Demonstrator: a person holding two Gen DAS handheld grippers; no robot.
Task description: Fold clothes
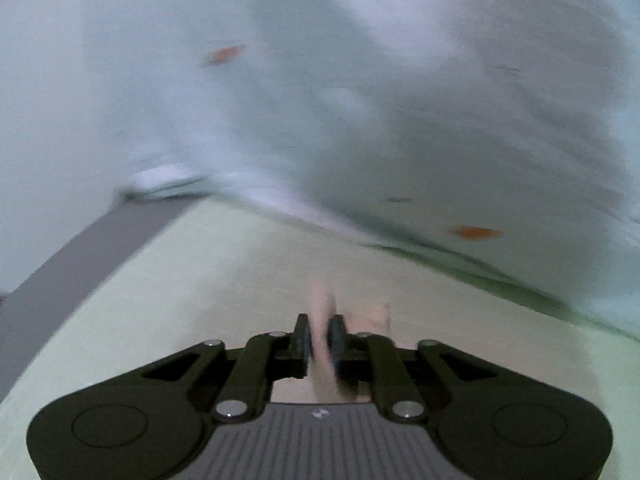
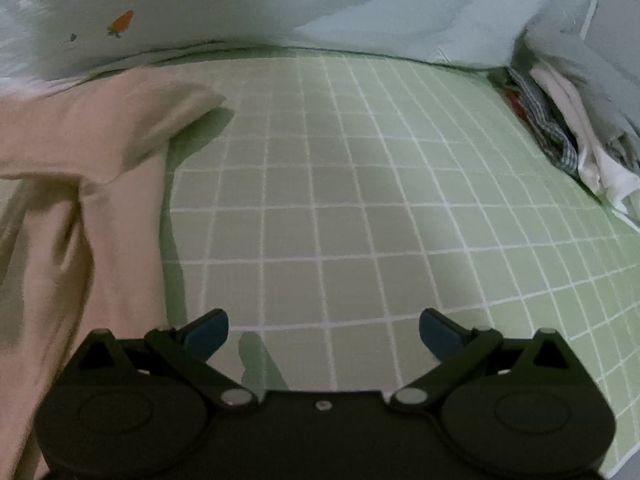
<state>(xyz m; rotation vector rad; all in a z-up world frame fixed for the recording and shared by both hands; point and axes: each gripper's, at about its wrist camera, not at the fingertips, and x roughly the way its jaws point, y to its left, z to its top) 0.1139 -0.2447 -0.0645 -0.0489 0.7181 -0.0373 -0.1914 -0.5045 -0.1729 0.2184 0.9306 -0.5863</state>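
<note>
A pale pink garment [image 2: 88, 168] lies at the left of the green grid mat [image 2: 360, 200] in the right wrist view, one sleeve spread toward the mat's middle. My right gripper [image 2: 323, 330] is open and empty, low over the mat to the right of the garment. In the blurred left wrist view my left gripper [image 1: 320, 332] is shut on a thin fold of the pale pink garment [image 1: 322, 360], held above the mat [image 1: 200, 280].
A pale blue sheet with small orange carrot prints [image 2: 200, 12] lies bunched along the mat's far edge and fills the upper left wrist view [image 1: 360, 100]. A pile of folded clothes [image 2: 572, 132] sits at the mat's right edge.
</note>
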